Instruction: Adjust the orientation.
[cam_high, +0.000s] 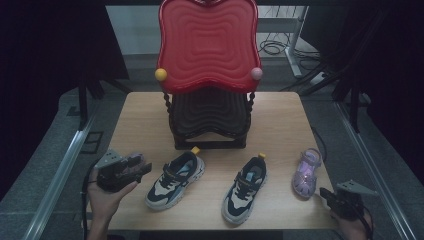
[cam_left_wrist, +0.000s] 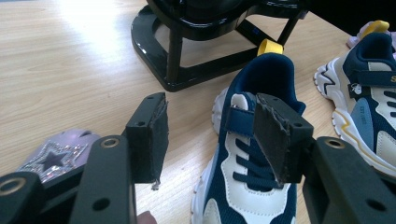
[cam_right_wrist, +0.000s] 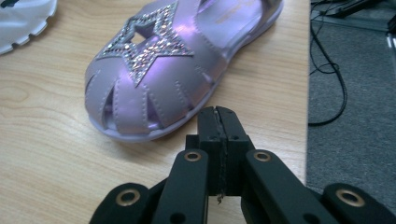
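Black tongs (cam_right_wrist: 219, 119) with brass-ringed screw holes, frayed pads (cam_left_wrist: 161, 135).

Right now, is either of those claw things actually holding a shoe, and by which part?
No. The right gripper is shut on nothing beside the purple sandal; the left gripper stands open over the sneaker.

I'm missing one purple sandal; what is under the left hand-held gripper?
A purple star sandal lies under the left hand-held gripper; its jaws cover the rest.

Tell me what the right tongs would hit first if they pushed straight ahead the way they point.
Most likely the purple sandal: the shut right tongs point at its near sole edge, just short of it. How big the gap is I cannot tell.
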